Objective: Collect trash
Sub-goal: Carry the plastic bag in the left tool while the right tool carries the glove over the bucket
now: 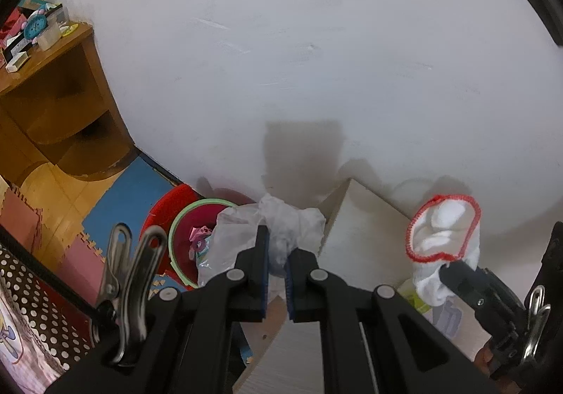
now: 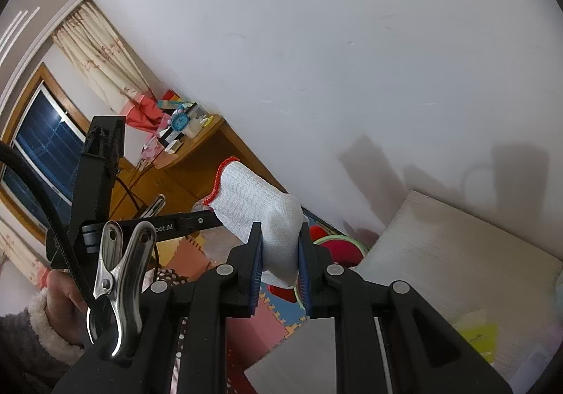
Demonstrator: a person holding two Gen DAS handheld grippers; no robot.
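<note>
Left wrist view: left claw (image 1: 278,253) was closed tight on a crumpled white plastic bag (image 1: 281,218), held above a red bin (image 1: 190,239) with a pale green rim.
Bin contents: pink scraps lay inside; only this view looked down into it.
Floor under bin: blue and pink foam mats (image 1: 116,197).
Right claw from the left view: right claw (image 1: 444,269) showed at the right edge, its black tip against a white glove (image 1: 443,235) with a red-stitched cuff, the cuff opening facing the camera.
Right wrist view: right claw (image 2: 279,253) was pinched on the same glove (image 2: 260,211), blue pads pressing its knit cloth, the red cuff turned away to the upper left.
Left claw from the right view: a black arm reached in from the left, ending behind the glove; a hand (image 2: 67,295) in a fleece-cuffed sleeve held it.
Writing: white letters on that arm read "bot.AI", the start hidden by a metal clip (image 2: 119,274).
Only in the right view: a window (image 2: 38,147) with a wooden frame, and a curtain (image 2: 102,56).
Both views: white wall, wooden shelf (image 1: 59,77) with a blue clock (image 1: 35,24), pale tabletop (image 2: 457,253).
Table: a yellow-green paper (image 2: 478,337), its print too small to read.
</note>
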